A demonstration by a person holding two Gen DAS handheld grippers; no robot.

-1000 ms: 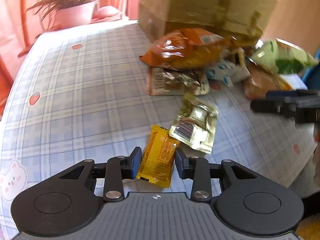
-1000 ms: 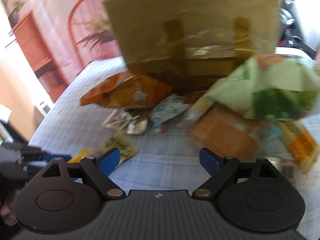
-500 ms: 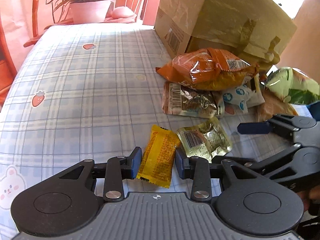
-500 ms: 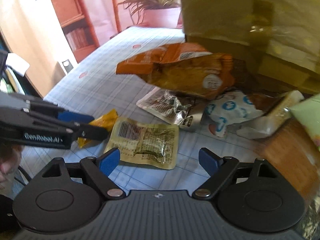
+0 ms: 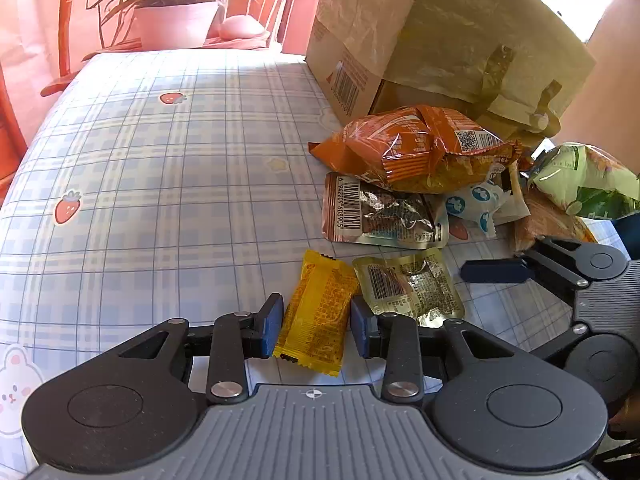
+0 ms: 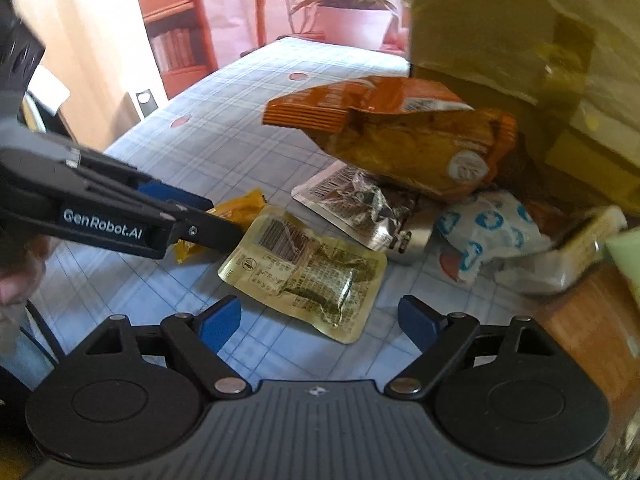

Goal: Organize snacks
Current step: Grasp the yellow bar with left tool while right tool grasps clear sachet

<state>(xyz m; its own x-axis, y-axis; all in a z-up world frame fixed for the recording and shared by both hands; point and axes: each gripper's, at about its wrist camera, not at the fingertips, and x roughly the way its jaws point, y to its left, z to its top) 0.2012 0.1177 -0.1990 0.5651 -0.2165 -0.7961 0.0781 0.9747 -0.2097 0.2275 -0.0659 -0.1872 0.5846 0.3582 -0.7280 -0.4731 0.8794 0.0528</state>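
Left wrist view: left gripper (image 5: 316,322) clamped on a yellow snack packet (image 5: 318,312), both blue pads pressed against its sides – packet lies on the plaid tablecloth (image 5: 160,184). Just beside it, a gold pouch (image 5: 408,284); behind that, a silver-brown pouch (image 5: 380,212) and an orange chip bag (image 5: 416,148) in front of a cardboard box (image 5: 440,32).

Right wrist view: right gripper (image 6: 320,320) spread wide, nothing between its pads – gold pouch (image 6: 308,272) lies just ahead on the cloth. Left gripper (image 6: 192,216) enters from the left, yellow packet (image 6: 240,208) in its tips.

A home: plaid strawberry tablecloth (image 5: 168,168), potted plant (image 5: 176,20), bookshelf (image 6: 176,28).
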